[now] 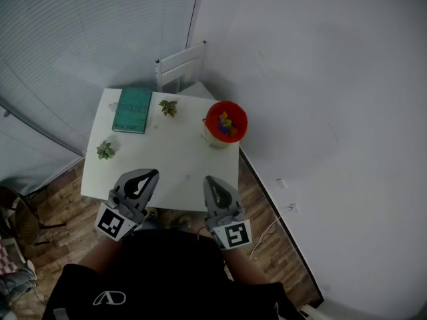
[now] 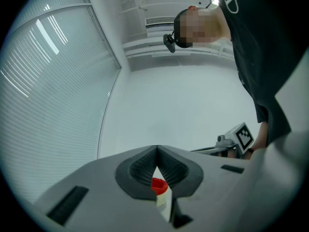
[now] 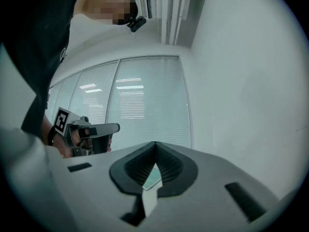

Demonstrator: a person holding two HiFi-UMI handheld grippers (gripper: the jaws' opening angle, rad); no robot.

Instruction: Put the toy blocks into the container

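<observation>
No readable words
Book (image 1: 132, 110) print too small; shirt (image 1: 110, 299) shows an oval emblem; left gripper (image 1: 149, 174) and right gripper (image 1: 209, 179) bear square markers.

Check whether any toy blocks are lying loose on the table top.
No, the only blocks in the head view sit inside the red container on the white table.

Smooth matt white table (image 1: 167, 165); wood-plank floor (image 1: 63, 245) at lower left. The container (image 1: 226, 121) looks like glossy red plastic. Left gripper (image 2: 157, 148) and right gripper (image 3: 155, 143) show matt grey plastic with ribbed dark pads (image 2: 139, 167).
</observation>
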